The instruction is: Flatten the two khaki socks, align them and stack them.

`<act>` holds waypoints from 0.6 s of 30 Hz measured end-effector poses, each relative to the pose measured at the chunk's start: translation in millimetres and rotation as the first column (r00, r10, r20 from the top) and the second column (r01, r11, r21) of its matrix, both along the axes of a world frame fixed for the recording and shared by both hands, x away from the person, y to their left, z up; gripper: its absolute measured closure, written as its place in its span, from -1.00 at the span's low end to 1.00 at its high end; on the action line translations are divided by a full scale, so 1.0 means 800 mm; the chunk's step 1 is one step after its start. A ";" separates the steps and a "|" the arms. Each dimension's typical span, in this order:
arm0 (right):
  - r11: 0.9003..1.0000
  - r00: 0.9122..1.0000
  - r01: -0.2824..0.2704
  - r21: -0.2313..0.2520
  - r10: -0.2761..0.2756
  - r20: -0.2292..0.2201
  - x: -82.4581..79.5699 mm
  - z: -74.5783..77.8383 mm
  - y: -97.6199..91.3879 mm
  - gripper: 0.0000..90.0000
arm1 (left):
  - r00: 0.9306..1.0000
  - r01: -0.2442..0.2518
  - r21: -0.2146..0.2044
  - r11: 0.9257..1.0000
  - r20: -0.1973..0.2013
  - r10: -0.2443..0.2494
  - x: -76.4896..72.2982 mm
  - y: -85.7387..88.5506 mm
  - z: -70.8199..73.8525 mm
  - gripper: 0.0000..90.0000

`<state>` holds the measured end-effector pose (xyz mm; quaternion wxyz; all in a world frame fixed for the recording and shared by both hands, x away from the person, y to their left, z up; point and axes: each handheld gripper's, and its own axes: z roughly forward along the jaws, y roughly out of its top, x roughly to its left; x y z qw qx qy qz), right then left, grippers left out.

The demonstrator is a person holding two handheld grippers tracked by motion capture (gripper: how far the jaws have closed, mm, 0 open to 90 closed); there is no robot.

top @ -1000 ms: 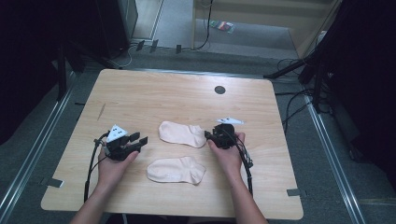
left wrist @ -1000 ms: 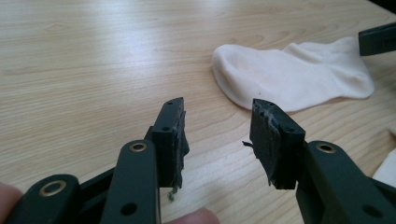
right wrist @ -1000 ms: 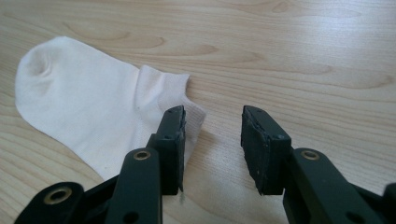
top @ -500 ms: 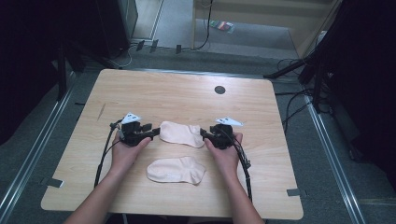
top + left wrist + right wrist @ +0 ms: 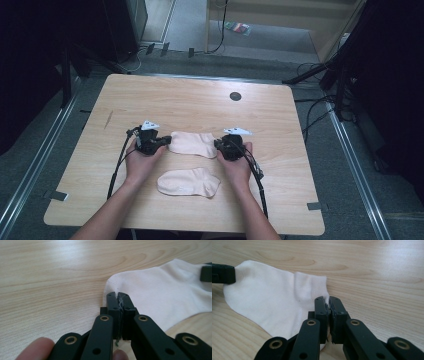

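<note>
Socks lie on a wooden tabletop point(image 5: 190, 100) as a person works two hand-held grippers at either end of the farther one. The far sock point(image 5: 192, 144) stretches flat across the middle of the tabletop, its ends at 9 and 3 o'clock. The left gripper point(image 5: 162, 143) meets its 9 o'clock end; the right gripper point(image 5: 219, 145) meets its 3 o'clock end.

In the left gripper view, the left gripper point(image 5: 117, 297) has its fingers point(image 5: 111, 305) pressed together on the rounded edge of the far sock point(image 5: 160, 297), a thin fold of cloth caught between them after they have just been closing. In the right gripper view, the right gripper point(image 5: 328, 301) likewise has its fingers point(image 5: 320, 307) clenched on the ribbed edge of the far sock point(image 5: 269, 300), having also just been closing, with fabric pinched in the narrow seam between them. Each gripper view shows a dark tip of the other gripper at the sock's opposite end.

The near sock point(image 5: 188, 182) lies untouched at 6 o'clock of the far one, between the person's forearms, well apart from both grippers. A black disc point(image 5: 235, 96) sits at 12 o'clock on the tabletop. Cables trail back from each gripper toward the near edge.
</note>
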<state>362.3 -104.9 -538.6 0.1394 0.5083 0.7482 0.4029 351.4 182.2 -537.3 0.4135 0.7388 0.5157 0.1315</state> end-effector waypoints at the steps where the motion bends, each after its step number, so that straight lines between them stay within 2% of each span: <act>1: 1.000 1.000 -0.005 -0.009 0.006 0.014 -0.003 0.003 -0.001 0.94 | 1.000 0.004 -0.013 1.000 0.009 -0.004 -0.004 0.002 0.004 1.00; 3: 1.000 0.999 -0.012 0.007 0.011 0.039 -0.013 0.015 -0.006 0.94 | 1.000 0.016 -0.031 0.999 0.027 -0.015 -0.012 0.006 0.012 1.00; 6: 1.000 0.999 -0.012 0.021 0.011 0.048 -0.020 0.023 -0.010 0.94 | 0.998 0.035 -0.052 0.998 0.048 -0.032 -0.024 0.012 0.024 1.00; 9: 0.999 0.997 -0.032 0.031 0.029 0.075 -0.035 0.041 -0.015 0.94 | 0.996 0.056 -0.053 0.997 0.067 -0.053 -0.037 0.015 0.032 1.00; 10: 0.999 0.997 -0.032 0.031 0.029 0.075 -0.035 0.041 -0.015 0.94 | 0.996 0.058 -0.051 0.997 0.071 -0.054 -0.041 0.015 0.034 1.00; 11: 0.999 0.996 -0.036 0.038 0.033 0.080 -0.044 0.048 -0.017 0.94 | 0.995 0.071 -0.053 0.996 0.073 -0.067 -0.051 0.017 0.037 1.00; 13: 0.998 0.996 -0.039 0.043 0.036 0.078 -0.047 0.050 -0.017 0.94 | 0.995 0.073 -0.051 0.996 0.078 -0.068 -0.057 0.019 0.037 1.00; 14: 0.998 0.996 -0.048 0.045 0.045 0.079 -0.056 0.054 -0.018 0.95 | 0.994 0.078 -0.064 0.995 0.076 -0.073 -0.065 0.021 0.037 1.00; 18: 0.996 0.995 -0.072 0.046 0.068 0.078 -0.074 0.055 -0.017 0.95 | 0.994 0.084 -0.061 0.995 0.075 -0.079 -0.080 0.024 0.035 1.00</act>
